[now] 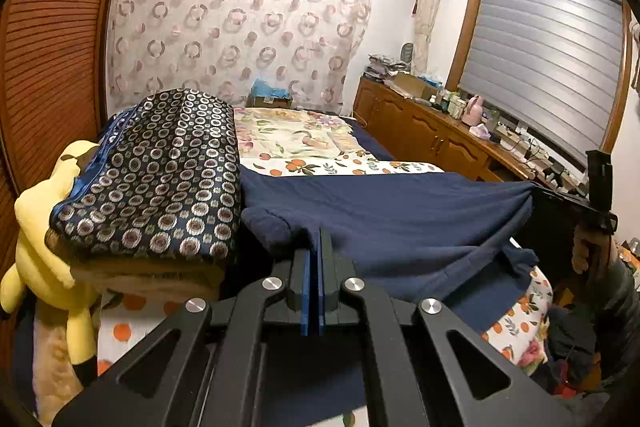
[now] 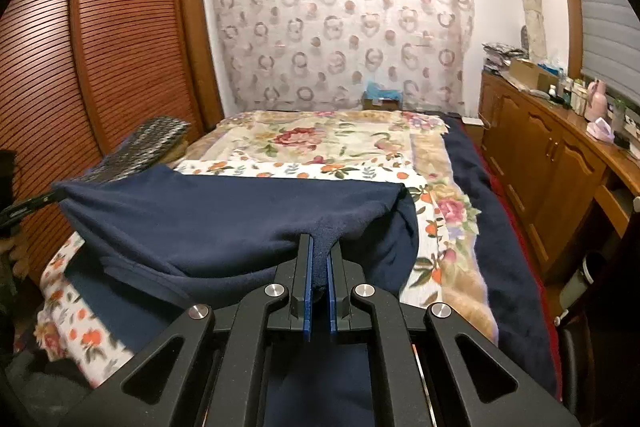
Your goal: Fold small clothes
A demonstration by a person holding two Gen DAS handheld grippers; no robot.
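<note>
My left gripper (image 1: 319, 233) is pressed together on an edge of the navy garment (image 1: 392, 219), and my right gripper (image 2: 319, 247) pinches another fold of it. The garment hangs stretched between them above the bed (image 2: 340, 143), with a patterned folded quilt (image 1: 160, 171) at ten o'clock.

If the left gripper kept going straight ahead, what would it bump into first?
Probably the navy garment itself: the left gripper is shut on its edge and the cloth stretches ahead. Beyond that lies the fruit-print sheet on the bed, though depth is hard to judge.
</note>
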